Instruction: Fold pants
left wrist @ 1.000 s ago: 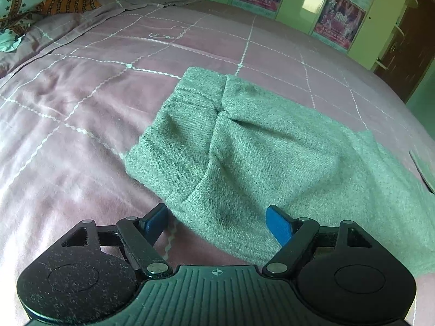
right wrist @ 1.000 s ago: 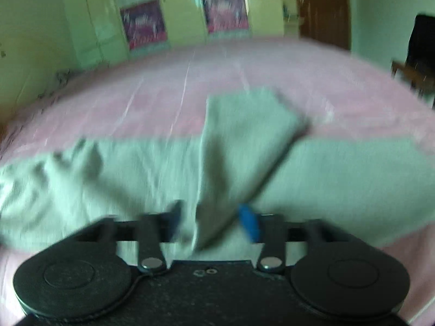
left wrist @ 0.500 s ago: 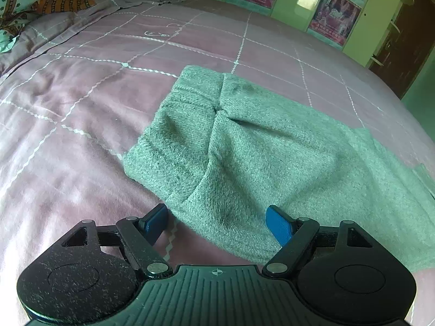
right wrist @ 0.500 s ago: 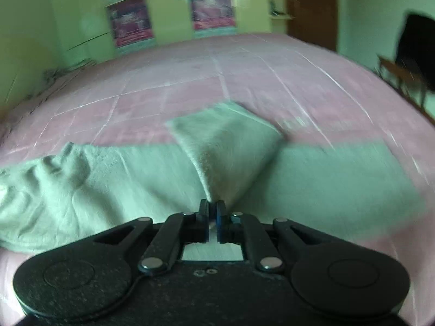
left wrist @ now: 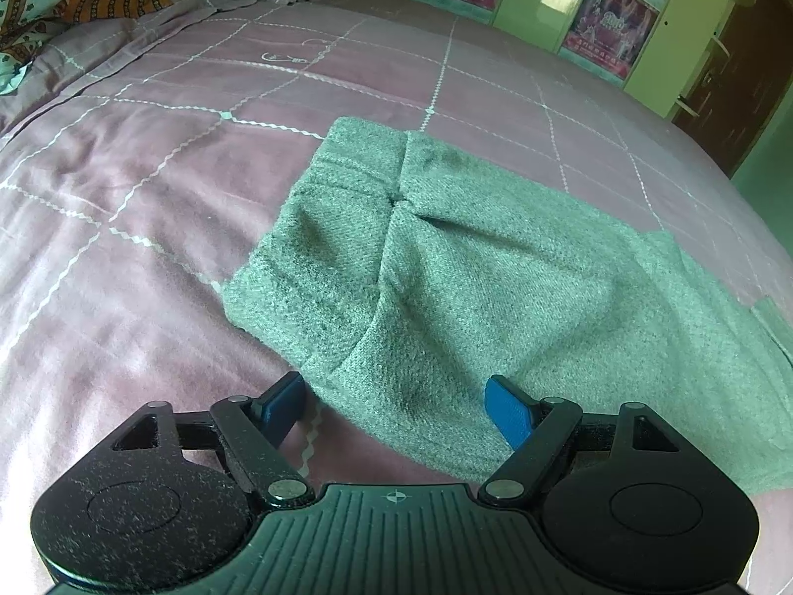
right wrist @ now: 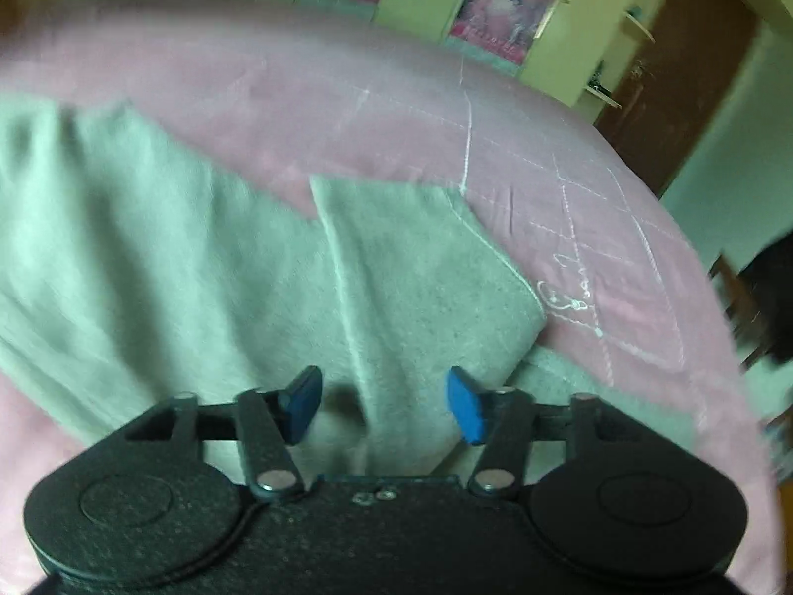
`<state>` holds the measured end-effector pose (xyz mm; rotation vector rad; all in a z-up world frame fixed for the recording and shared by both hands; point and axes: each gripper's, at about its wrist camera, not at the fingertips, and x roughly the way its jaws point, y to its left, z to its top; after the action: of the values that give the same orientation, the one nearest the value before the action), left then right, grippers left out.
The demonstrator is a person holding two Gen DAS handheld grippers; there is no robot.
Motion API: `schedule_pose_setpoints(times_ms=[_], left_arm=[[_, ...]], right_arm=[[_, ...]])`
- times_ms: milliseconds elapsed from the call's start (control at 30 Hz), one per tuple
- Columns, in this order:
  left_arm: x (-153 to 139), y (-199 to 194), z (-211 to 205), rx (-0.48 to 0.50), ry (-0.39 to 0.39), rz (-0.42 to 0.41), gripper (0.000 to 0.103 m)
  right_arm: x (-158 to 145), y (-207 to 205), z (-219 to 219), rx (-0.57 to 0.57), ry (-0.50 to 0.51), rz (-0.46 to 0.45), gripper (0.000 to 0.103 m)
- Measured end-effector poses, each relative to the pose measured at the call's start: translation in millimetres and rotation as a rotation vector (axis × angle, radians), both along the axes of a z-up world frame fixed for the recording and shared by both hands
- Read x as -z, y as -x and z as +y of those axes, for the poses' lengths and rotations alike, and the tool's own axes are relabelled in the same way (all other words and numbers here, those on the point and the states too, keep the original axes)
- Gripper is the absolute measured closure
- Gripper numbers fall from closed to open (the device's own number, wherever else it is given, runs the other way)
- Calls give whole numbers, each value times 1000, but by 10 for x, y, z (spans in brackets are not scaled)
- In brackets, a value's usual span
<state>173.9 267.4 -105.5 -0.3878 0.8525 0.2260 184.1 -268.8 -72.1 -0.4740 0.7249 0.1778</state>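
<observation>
**Two grippers open over half-folded pants**

Both of your grippers are released and hold nothing. The left gripper [left wrist: 394,404] hangs with its blue fingers spread just above the near edge of the green pants [left wrist: 446,272], at the waistband end. The right gripper [right wrist: 384,404] sits with its fingers apart over the folded leg flap [right wrist: 426,267], which lies across the rest of the garment. The right wrist view is blurred, so fine creases there are hard to judge.

The pants lie on the pink quilted bed [left wrist: 148,173], spread flat apart from that flap and a pucker near the waistband seam.

For the next fold, you would likely do best to pinch all stacked layers at once, not just the top one. Take matching corners with each gripper, so the edge lifts level. Carry the cloth low across the bed, since this soft knit will probably sag and drag its lower layer askew.
</observation>
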Motion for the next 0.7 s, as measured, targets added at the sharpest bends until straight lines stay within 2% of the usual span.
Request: schedule_pose_setpoints(times_ms=[33,100,200,267,333,367,400,433,533,600,700], left_arm=[[-21,10,12,-2,3,-10,28],[-21,50,76,-18,27,-31,38],[27,111,176,-33,86,-56,40],[40,111,183,-26,89,-55,40],[40,77,175,-16,79,-40,40],[35,62,181,-16,81,-33,40],[29,54,182,-16,83,-28,40],[28,48,184,-12,82,-24,40],[46,42,193,-15,83,-24,39],[48,30,170,-19,74,-22,39],[40,8,140,-19,60,-12,39]], right_arm=[[2,-12,-28,-3,-1,4,99],[-142,35,-166,22,-78,-17,99],[-393,300,-503,109,-174,-85,99],[-435,462,-768,169,-248,-75,99],[-251,518,-1003,222,-299,-7,95],[-78,454,-1049,245,-282,58,85],[50,386,-1056,244,-254,110,84],[60,388,-1009,225,-221,90,79],[-158,537,-760,113,-136,-73,54],[-255,568,-522,4,-42,-142,53],[-193,440,-182,-144,83,-139,56]])
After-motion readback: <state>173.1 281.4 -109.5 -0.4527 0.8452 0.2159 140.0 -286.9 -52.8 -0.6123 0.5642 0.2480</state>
